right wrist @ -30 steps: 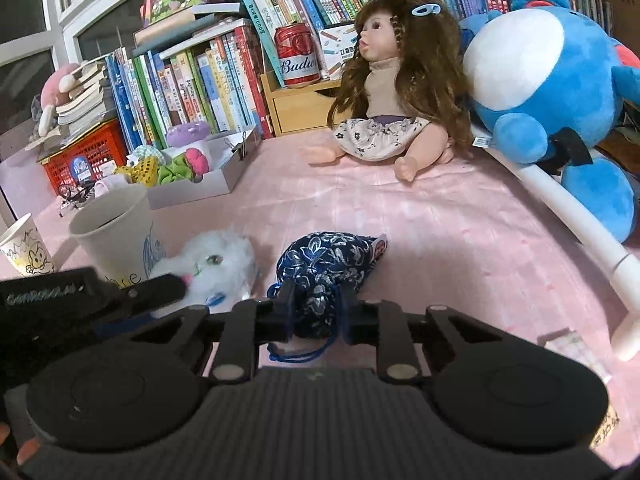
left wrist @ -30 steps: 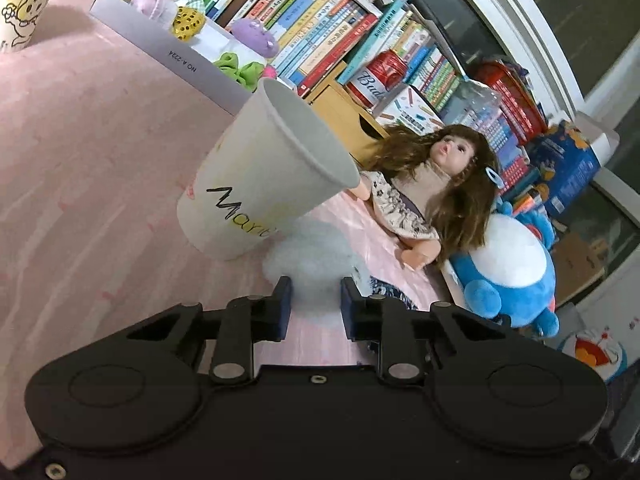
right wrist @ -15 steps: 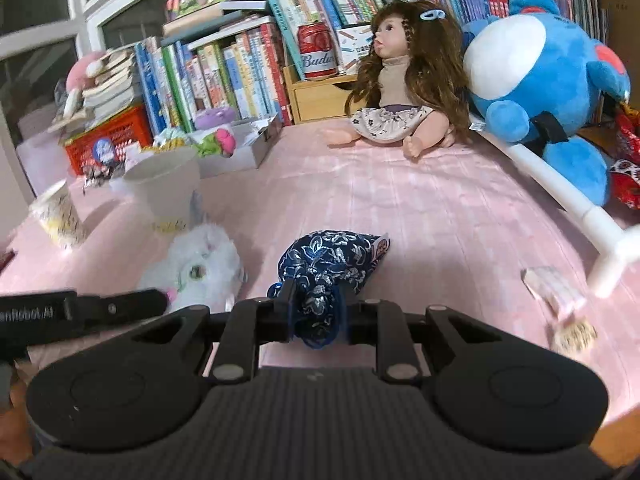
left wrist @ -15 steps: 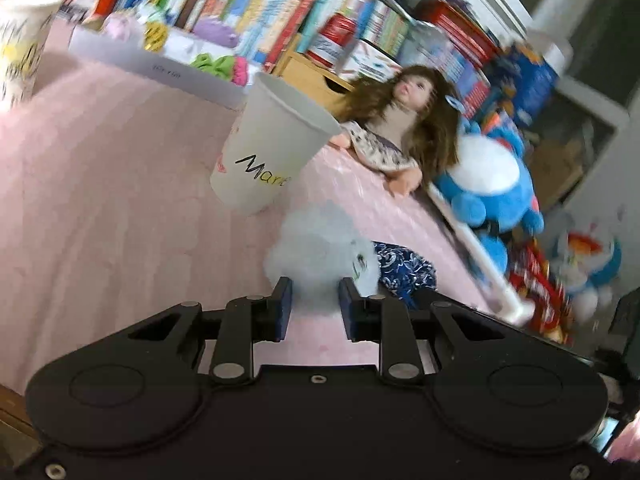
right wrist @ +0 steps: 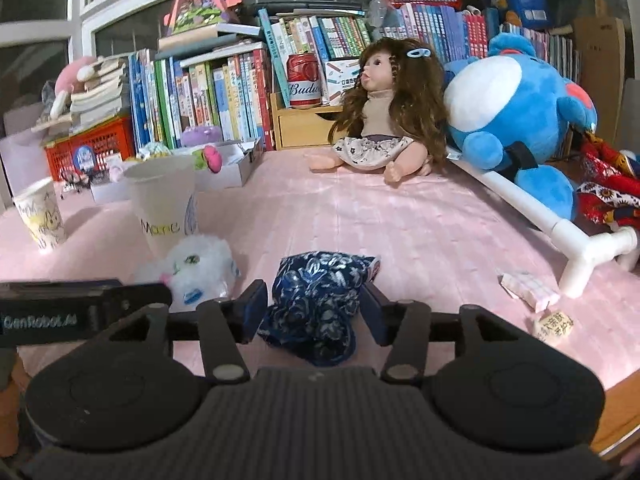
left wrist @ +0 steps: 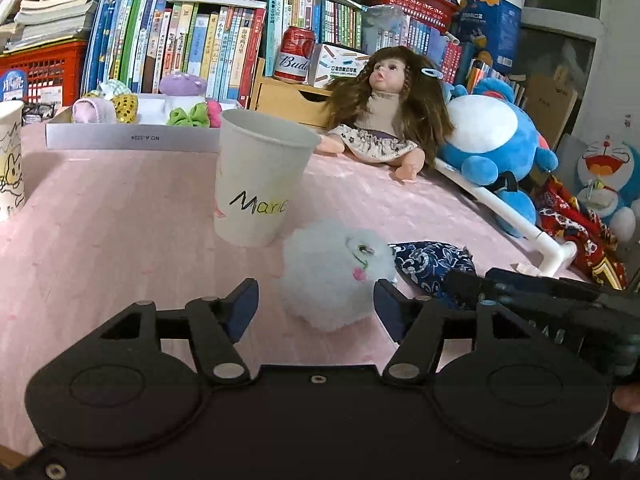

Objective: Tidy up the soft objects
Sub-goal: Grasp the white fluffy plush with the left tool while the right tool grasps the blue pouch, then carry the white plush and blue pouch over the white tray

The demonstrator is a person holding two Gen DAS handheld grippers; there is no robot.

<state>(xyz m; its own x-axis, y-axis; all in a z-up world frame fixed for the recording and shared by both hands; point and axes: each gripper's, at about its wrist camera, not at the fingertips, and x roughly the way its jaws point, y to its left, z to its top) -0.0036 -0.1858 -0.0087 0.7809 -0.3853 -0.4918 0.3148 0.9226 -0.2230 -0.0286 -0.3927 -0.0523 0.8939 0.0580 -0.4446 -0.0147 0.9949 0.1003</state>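
White fluffy toy (left wrist: 334,272) and blue floral pouch (right wrist: 320,296), both just beside the paper cup (left wrist: 260,180), freshly released between the half-spread left gripper (left wrist: 314,306) and right gripper (right wrist: 314,308); next, probably regrasping.

We see open pink counter (right wrist: 360,216) mid-scene, passable. Paper cup (left wrist: 258,184) blocks left front, touching white plush (left wrist: 332,276); doll (right wrist: 384,120), books (right wrist: 208,96) wall rear.

L gripper (left wrist: 316,307) & R gripper (right wrist: 313,307): jaws just opened, wide apart, pads clear, pointing slightly downward.
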